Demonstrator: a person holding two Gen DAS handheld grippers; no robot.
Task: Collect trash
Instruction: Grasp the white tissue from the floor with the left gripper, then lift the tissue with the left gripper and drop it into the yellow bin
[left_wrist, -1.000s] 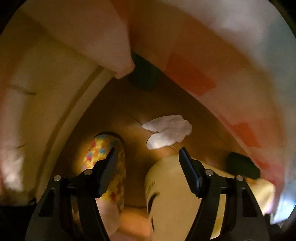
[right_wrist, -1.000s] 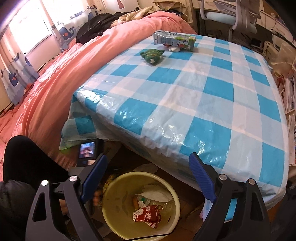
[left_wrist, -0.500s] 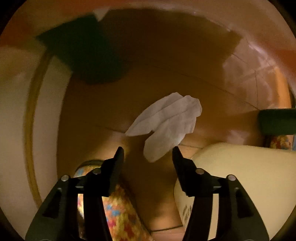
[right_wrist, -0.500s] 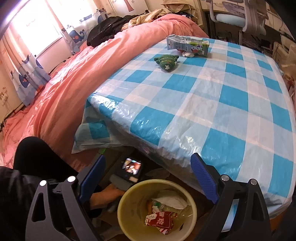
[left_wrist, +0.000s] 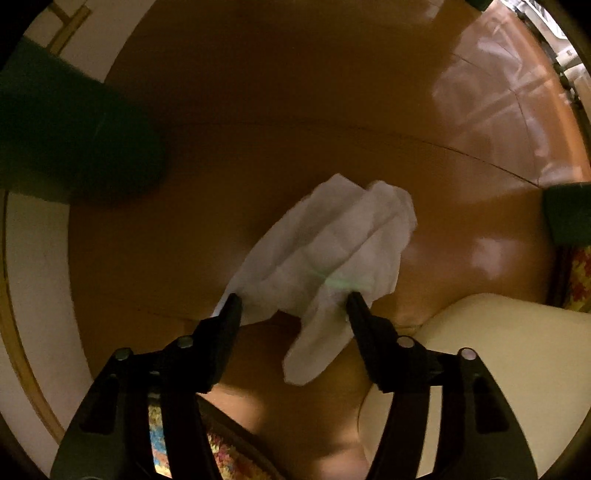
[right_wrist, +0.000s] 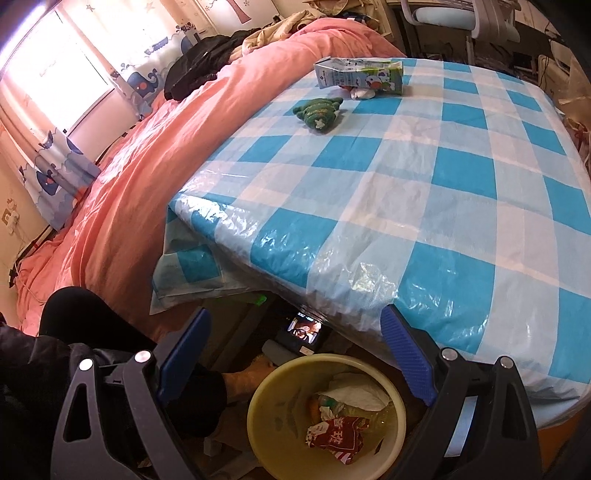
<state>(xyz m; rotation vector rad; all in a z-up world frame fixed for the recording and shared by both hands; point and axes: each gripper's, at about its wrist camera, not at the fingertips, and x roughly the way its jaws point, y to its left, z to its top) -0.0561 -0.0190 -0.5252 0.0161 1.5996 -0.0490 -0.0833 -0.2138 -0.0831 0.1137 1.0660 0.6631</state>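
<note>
left tongs (left_wrist: 293, 301) lowered, opening | tissue (left_wrist: 325, 258) between tips, ungripped

Your left wrist view is dim, amber and soft, with glare on the floor (left_wrist: 491, 96). Your right view is daylit, its window (right_wrist: 48, 74) overexposed; edges bend.

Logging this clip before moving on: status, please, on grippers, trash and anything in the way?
Left gripper opening, straddling the white tissue on the floor, not pinched. Right gripper open, empty, above the yellow bin. Nothing blocking the tissue.
</note>
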